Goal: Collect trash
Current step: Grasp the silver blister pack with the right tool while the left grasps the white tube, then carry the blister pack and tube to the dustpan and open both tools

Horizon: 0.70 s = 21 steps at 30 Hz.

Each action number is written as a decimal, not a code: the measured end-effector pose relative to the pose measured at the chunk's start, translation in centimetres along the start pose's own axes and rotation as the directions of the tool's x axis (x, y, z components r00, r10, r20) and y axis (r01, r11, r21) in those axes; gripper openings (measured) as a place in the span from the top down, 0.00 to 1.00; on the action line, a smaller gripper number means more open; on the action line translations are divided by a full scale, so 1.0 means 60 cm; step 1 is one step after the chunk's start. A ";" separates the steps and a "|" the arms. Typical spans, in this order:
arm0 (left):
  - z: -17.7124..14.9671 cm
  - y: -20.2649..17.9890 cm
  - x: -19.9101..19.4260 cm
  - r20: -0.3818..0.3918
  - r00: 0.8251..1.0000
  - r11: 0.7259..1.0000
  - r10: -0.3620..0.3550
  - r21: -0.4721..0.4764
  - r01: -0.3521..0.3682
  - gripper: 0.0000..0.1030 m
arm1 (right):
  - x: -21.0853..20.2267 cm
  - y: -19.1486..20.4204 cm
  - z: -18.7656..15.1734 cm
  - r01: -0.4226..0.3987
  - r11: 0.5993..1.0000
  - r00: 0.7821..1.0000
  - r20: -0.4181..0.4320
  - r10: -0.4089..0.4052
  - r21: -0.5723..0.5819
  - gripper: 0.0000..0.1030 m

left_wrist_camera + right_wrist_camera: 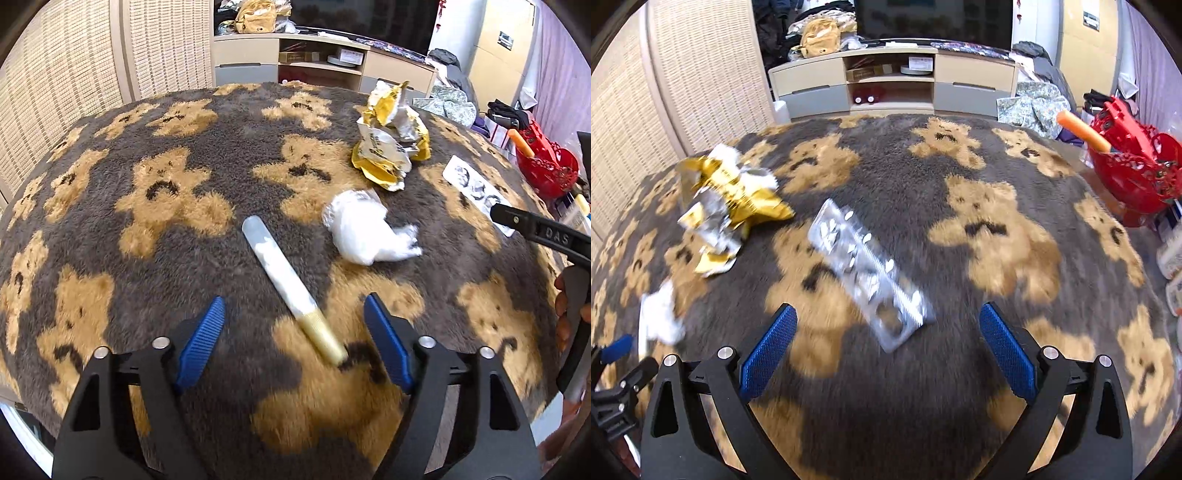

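Open rug (184, 229) left of tube (284, 280), wrapper (391, 144) and wad (365, 232) crowding right

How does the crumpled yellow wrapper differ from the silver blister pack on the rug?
The yellow wrapper is crumpled into a bulky heap; the blister pack lies flat. The wrapper is gold and white, the blister pack silver. The blister pack lies in line with the open right gripper; the wrapper sits off to its left. Both rest on the bear-patterned rug.

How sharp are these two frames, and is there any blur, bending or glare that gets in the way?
Left wrist view: mostly sharp, the tube slightly smeared at its gold end; fisheye bows the rug into a dome. Right wrist view: clear motion blur on the blister pack and crumpled wrapper, gripper fingers crisp. No harsh glare in either; corners vignetted black.
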<state>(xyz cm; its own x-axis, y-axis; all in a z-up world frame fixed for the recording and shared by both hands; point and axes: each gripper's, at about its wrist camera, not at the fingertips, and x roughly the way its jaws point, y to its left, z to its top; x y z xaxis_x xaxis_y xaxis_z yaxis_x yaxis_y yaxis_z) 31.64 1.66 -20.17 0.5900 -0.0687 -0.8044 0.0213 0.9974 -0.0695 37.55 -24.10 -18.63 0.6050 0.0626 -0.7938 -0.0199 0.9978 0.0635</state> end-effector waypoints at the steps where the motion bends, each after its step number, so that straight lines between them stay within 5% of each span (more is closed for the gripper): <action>1: 0.004 0.001 0.005 0.000 1.000 1.000 -0.003 -0.003 0.003 0.32 | 0.006 -0.002 0.004 -0.002 1.000 1.000 -0.002 0.002 0.007 0.03; 5: 0.012 0.002 0.014 0.000 1.000 1.000 0.015 0.005 -0.015 0.40 | 0.029 -0.006 0.016 0.008 1.000 1.000 0.002 -0.008 0.010 0.07; 11: 0.005 0.004 0.009 0.011 0.999 0.998 0.049 0.027 -0.049 0.56 | 0.045 0.003 0.012 0.013 0.999 1.000 -0.010 -0.013 -0.030 0.28; 15: -0.005 0.003 0.000 0.016 0.998 0.998 0.059 0.037 -0.059 0.68 | 0.030 0.005 0.000 0.012 0.999 1.000 -0.002 -0.012 -0.051 0.52; 18: -0.012 0.001 -0.008 0.017 0.999 0.998 0.050 0.038 -0.050 0.84 | 0.019 0.003 -0.008 -0.005 0.999 1.000 -0.009 0.005 -0.050 0.57; 21: -0.022 -0.001 -0.019 0.016 0.999 0.999 0.035 0.039 -0.035 0.89 | 0.000 0.004 -0.023 -0.028 0.998 1.000 -0.014 0.028 -0.059 0.67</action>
<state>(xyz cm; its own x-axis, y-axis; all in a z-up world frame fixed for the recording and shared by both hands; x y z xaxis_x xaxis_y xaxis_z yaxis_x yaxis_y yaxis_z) 29.93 1.67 -20.05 0.6032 -0.0337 -0.7969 0.0321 0.9993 -0.0180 36.44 -23.81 -19.42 0.5928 0.0905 -0.8003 -0.0840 0.9952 0.0504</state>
